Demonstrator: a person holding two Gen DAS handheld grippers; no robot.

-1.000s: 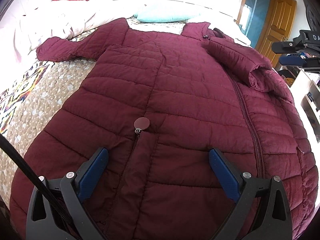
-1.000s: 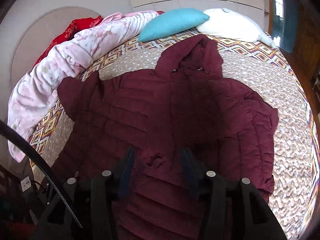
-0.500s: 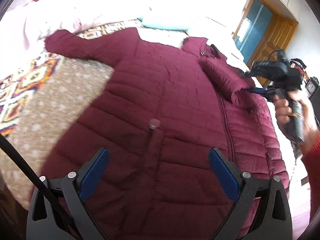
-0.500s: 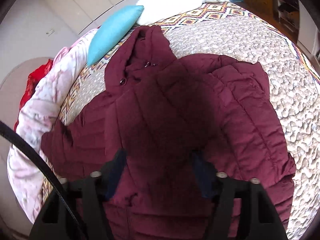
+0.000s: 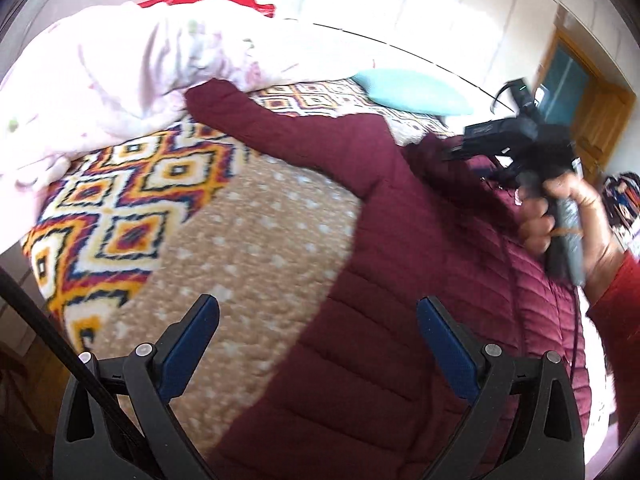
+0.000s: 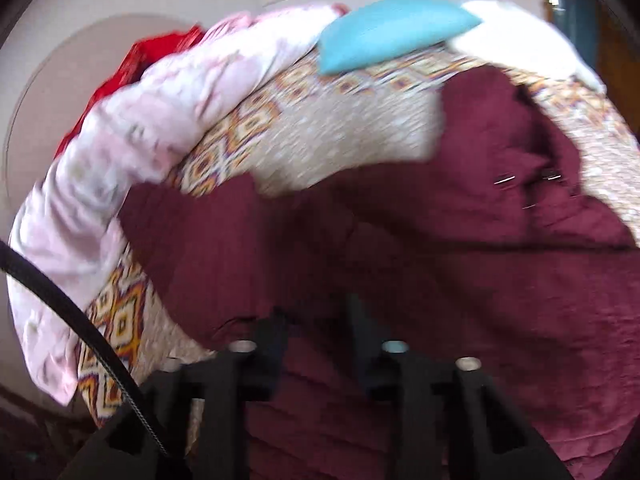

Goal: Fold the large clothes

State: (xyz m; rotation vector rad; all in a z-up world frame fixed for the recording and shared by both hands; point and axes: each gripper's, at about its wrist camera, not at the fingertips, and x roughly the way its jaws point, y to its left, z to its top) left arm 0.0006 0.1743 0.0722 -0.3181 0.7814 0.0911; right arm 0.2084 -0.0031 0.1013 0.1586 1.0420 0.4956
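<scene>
Now the maroon puffer coat (image 5: 400, 280) lies spread on the patterned bedspread (image 5: 248, 248), one sleeve reaching toward the pink quilt (image 5: 100, 80). Left gripper (image 5: 318, 332) hovers w/ fingers wide, nothing between. Right gripper (image 6: 318, 320), jaws just reopened partway, sits over the coat, empty; pic blurred.

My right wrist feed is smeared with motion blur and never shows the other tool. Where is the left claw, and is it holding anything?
Observer: The left claw is open, with nothing between its fingers.
Operator: What lies under it?
Observer: The side edge of the maroon puffer jacket, with the tan bedspread bare beside it.
Operator: Is anyone in frame?
Observer: A hand in a red sleeve, raised above the jacket's far side.
</scene>
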